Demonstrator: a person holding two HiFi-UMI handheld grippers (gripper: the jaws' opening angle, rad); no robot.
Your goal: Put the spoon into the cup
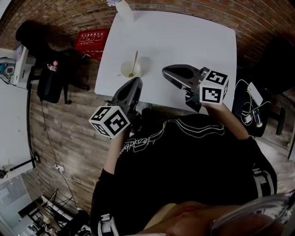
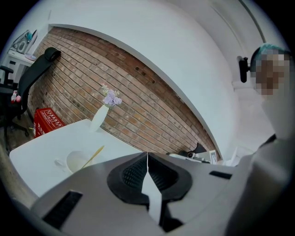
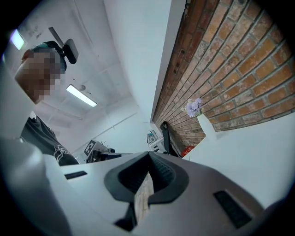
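Note:
A white cup (image 1: pixel 130 69) stands near the left front of the white table (image 1: pixel 193 41), and a yellowish spoon (image 1: pixel 134 62) stands in it with its handle leaning up over the rim. The left gripper view shows the same cup (image 2: pixel 77 161) and spoon (image 2: pixel 93 156) at lower left. My left gripper (image 1: pixel 137 82) hovers just in front of the cup, apart from it, jaws shut and empty (image 2: pixel 147 156). To the right of the cup, over the table's front edge, my right gripper (image 1: pixel 164 72) is shut with nothing in it (image 3: pixel 148 156).
A white vase with pale purple flowers (image 1: pixel 122 8) stands at the table's far left edge by the brick wall (image 2: pixel 138 101). A red crate (image 1: pixel 93 40) and a black chair (image 1: pixel 50 69) are on the wooden floor to the left.

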